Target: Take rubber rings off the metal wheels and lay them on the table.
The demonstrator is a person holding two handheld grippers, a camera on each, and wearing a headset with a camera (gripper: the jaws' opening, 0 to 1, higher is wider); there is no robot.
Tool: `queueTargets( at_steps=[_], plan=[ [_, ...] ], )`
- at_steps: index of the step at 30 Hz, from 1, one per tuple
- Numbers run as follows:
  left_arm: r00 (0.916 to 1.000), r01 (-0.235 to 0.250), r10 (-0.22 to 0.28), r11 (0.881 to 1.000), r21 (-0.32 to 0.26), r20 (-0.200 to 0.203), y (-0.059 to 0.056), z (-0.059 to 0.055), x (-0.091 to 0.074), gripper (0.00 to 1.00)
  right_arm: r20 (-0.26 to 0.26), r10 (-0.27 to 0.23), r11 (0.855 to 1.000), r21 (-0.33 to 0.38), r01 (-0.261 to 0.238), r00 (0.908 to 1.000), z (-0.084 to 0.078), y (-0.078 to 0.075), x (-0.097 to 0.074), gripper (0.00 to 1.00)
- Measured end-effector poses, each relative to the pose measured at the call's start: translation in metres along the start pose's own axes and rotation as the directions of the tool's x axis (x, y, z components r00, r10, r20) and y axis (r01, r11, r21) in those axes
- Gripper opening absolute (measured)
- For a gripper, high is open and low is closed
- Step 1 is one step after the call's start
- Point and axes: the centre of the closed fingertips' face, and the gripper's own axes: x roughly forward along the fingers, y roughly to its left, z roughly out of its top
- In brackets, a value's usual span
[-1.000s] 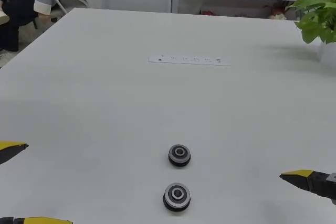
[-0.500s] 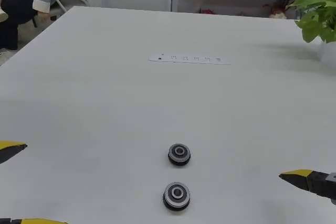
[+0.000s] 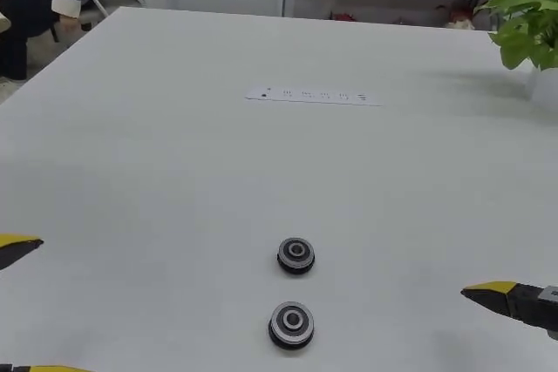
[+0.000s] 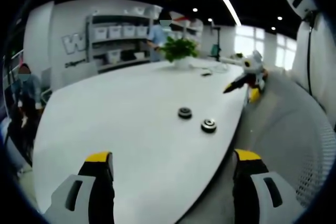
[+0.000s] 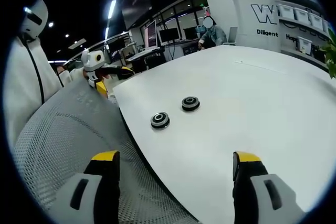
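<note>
Far wheel (image 3: 296, 255), near wheel (image 3: 291, 324) on white table (image 3: 174, 128), left gripper (image 4: 172, 156), right gripper (image 5: 175, 156) flanking, jaws wide, empty

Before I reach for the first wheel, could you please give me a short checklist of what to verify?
1. The left gripper is open and empty: ok, jaws wide apart.
2. The right gripper is open and empty: ok, jaws wide apart.
3. The near wheel and far wheel lie flat and apart: ok.
4. The rubber rings are on the wheels: cannot tell; a dark band circles each, too small to be sure.
5. Bare table beside the wheels for laying rings: ok.
6. A gripper is at a wheel: not ok; both are off to the sides, touching nothing.
</note>
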Motion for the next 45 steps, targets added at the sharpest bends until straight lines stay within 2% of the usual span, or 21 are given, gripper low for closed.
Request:
queueTargets(
  at_steps=[7,9,12,23,26,34,40,45],
  plan=[
    [0.9999,0.014,-0.014,1.0,0.009,-0.008,-0.001,0.001,0.003,0.95,0.003,0.004,1.0,-0.002,-0.004,1.0,0.002,-0.002,0.0,0.84],
    [0.999,0.038,-0.038,0.999,0.023,-0.024,-0.005,-0.001,0.004,0.95,0.002,0.007,1.0,-0.004,-0.007,1.0,0.002,-0.002,0.001,0.84],
    [0.9987,0.04,-0.039,0.999,0.028,-0.033,-0.004,-0.001,0.005,0.95,0.0,0.011,1.0,-0.006,-0.011,0.9999,0.002,-0.003,0.001,0.84],
    [0.9965,0.083,-0.082,0.995,0.052,-0.013,-0.01,0.012,0.014,0.93,0.027,0.045,0.999,-0.02,-0.045,0.9986,0.011,-0.001,0.011,0.79],
    [0.9929,0.118,-0.117,0.99,0.079,-0.023,-0.015,0.015,0.018,0.93,0.02,0.063,0.997,-0.038,-0.063,0.9978,0.013,0.001,0.014,0.78],
    [0.9874,0.158,-0.157,0.98,0.118,-0.015,-0.018,0.026,0.025,0.92,0.008,0.103,0.991,-0.081,-0.102,0.9947,0.018,0.006,0.02,0.75],
    [0.9798,0.2,-0.198,0.967,0.155,-0.026,-0.024,0.032,0.031,0.91,0.026,0.121,0.988,-0.102,-0.118,0.9923,0.025,0.007,0.022,0.69],
    [0.9734,0.228,-0.228,0.956,0.184,-0.026,-0.03,0.039,0.039,0.9,0.012,0.136,0.984,-0.12,-0.134,0.9906,0.029,0.007,0.027,0.68]
  ],
)
